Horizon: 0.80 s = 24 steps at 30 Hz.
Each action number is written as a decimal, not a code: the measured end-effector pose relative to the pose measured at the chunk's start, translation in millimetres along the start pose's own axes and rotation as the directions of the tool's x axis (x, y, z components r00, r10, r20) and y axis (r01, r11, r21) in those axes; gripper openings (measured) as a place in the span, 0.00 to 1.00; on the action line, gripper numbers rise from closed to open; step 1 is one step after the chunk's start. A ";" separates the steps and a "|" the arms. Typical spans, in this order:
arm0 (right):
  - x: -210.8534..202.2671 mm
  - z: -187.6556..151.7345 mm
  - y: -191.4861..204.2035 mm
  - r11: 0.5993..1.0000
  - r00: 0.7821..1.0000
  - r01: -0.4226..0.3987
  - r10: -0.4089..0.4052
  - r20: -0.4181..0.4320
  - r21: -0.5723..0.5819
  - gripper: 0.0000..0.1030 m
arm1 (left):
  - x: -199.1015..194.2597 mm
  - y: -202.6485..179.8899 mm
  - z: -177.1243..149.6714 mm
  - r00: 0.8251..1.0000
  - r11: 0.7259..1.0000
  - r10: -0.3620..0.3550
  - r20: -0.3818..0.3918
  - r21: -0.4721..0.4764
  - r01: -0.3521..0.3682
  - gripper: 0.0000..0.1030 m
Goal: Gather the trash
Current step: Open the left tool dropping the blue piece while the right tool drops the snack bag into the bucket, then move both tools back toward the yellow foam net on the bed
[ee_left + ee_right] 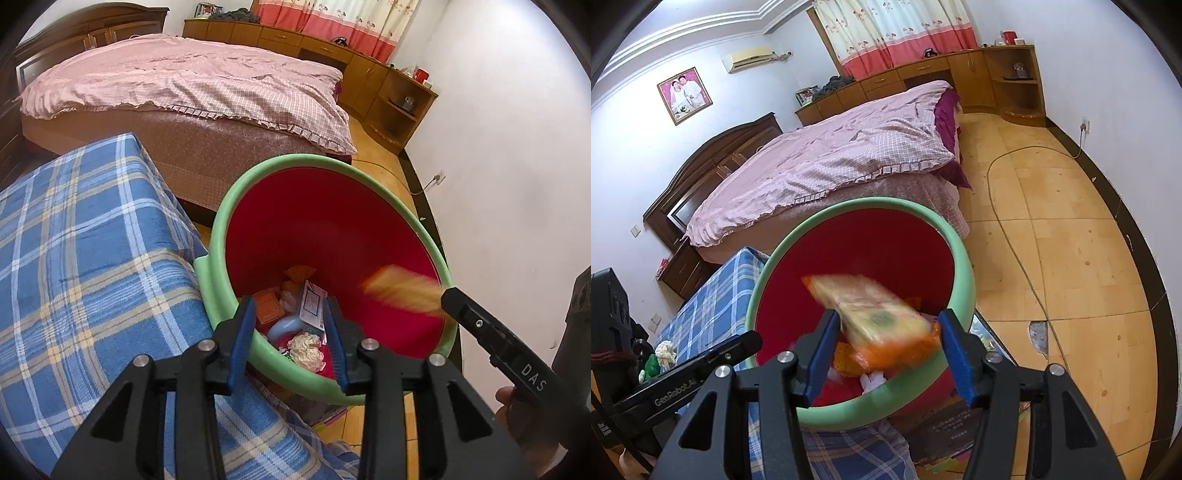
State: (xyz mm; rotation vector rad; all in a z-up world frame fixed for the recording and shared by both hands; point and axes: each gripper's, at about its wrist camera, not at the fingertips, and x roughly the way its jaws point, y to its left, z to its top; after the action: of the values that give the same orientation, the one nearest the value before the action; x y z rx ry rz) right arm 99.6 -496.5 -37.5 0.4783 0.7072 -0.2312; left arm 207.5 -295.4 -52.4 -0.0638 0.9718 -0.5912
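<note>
A red bucket with a green rim (221, 206) (960, 251) stands beside a blue plaid-covered surface (92, 258). Inside lie an orange box (269, 308), a white packet (312, 302) and a crumpled tissue (306, 349). My left gripper (290, 306) hangs over the bucket's near rim, open, with nothing between its pads. An orange-yellow snack packet (875, 317) (402, 291) is motion-blurred and loose between the open jaws of my right gripper (888, 317), above the bucket's mouth. In the left wrist view one finger (480, 325) of the right gripper comes in from the right.
A crumpled white paper (666, 352) and a green item (652, 365) lie on the plaid cover (701, 314). A pink-quilted bed (184, 85) stands behind the bucket. A cable (1008, 221) runs across the wooden floor. Printed books (942, 435) lie under the bucket.
</note>
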 end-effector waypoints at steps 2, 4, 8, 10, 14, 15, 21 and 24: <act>0.1 0.1 -1.0 1.000 1.000 -0.004 0.004 0.000 0.006 0.58 | -2.9 1.6 -0.1 1.000 1.000 0.000 0.005 -0.004 0.000 0.35; -0.1 0.9 -2.0 1.000 1.000 -0.007 0.007 0.000 0.015 0.58 | -7.1 3.5 0.2 1.000 1.000 0.000 0.011 -0.006 0.000 0.36; -2.3 -0.1 -0.3 1.000 1.000 -0.020 0.020 -0.001 0.023 0.58 | -18.6 8.4 -1.5 1.000 1.000 0.005 0.025 -0.016 -0.005 0.36; -4.7 -0.9 3.6 1.000 1.000 -0.025 0.024 0.003 0.016 0.58 | -25.9 12.1 -3.0 0.999 1.000 0.010 0.033 -0.024 -0.009 0.36; -11.5 -3.0 14.2 0.999 0.999 -0.046 0.046 0.010 0.003 0.58 | -43.9 23.4 -7.2 0.998 0.998 0.020 0.056 -0.054 -0.017 0.36; -13.2 -3.4 16.6 0.999 0.999 -0.050 0.050 0.012 0.000 0.58 | -49.4 26.9 -8.4 0.998 0.998 0.021 0.062 -0.064 -0.017 0.36; -24.1 -10.2 35.7 0.997 0.997 -0.079 0.079 0.013 -0.022 0.59 | -83.2 43.6 -15.5 0.994 0.995 0.054 0.098 -0.084 -0.046 0.36; -29.6 -14.6 47.7 0.995 0.995 -0.098 0.098 0.008 -0.034 0.62 | -100.0 51.9 -19.8 0.991 0.993 0.076 0.113 -0.096 -0.065 0.36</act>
State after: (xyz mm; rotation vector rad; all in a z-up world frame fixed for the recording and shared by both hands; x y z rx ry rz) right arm 86.7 -446.7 -10.9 0.4780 0.6754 -0.1291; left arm 172.8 -197.7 -4.0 -0.1438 0.8839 -0.4723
